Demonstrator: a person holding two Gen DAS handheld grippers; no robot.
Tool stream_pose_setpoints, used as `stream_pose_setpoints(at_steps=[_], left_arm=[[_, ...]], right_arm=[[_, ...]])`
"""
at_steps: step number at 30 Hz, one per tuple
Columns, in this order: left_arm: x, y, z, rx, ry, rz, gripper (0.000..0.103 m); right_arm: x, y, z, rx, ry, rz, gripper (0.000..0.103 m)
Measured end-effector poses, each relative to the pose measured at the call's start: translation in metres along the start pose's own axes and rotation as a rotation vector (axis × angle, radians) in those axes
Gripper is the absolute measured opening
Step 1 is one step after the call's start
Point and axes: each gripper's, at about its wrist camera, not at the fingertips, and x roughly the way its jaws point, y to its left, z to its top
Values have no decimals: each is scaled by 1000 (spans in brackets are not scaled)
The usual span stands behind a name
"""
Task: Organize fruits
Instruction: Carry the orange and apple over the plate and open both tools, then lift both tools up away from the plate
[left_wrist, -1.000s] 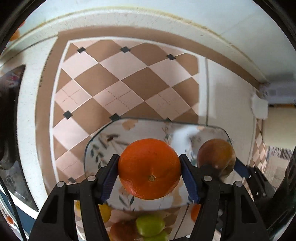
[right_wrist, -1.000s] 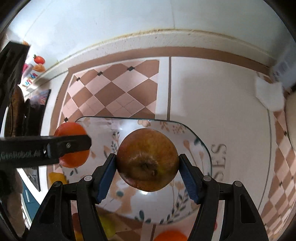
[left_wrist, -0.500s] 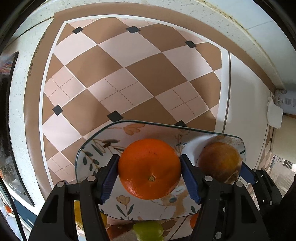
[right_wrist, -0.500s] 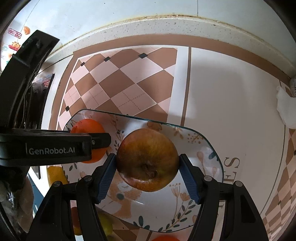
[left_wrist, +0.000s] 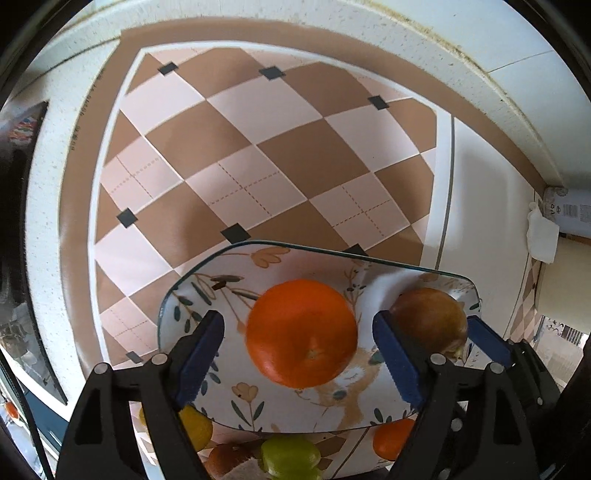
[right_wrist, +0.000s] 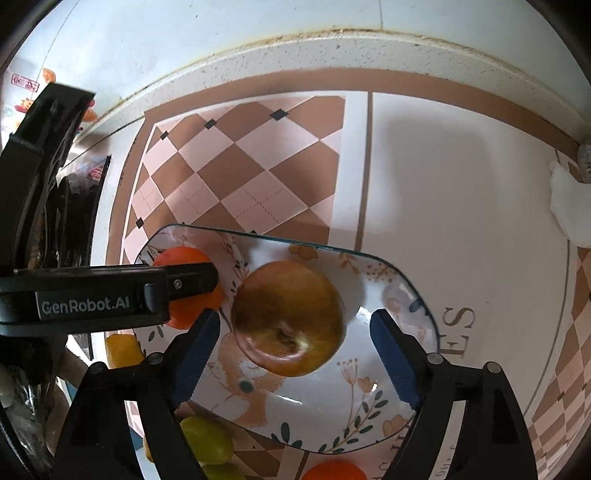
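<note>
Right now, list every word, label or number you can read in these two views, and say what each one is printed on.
"GenRobot.AI": white print on the black arm of the left tongs.
"ES": large grey letters on the white and brown checked table mat; the rest of the word is hidden.
Barcode label on the white package: too small to read.
Red characters on the wall sticker: too blurred to read.
</note>
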Motion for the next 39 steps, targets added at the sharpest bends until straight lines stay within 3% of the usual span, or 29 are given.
stream_pose_setpoints(at_steps=[3, 7, 14, 39], left_arm=[[-13, 0, -9, 21, -57, 43, 82], [-33, 3, -34, 39, -151, 130, 82], [-60, 11, -92, 72, -275, 203, 82], [-180, 9, -243, 202, -534, 146, 82]], right_arm=[[-12, -3, -5, 9, -19, -54, 93], [-26, -3, -21, 13, -36, -131, 93], [-52, -1, -61, 71, -56, -137, 93], [-191, 64, -200, 134, -292, -137, 93]])
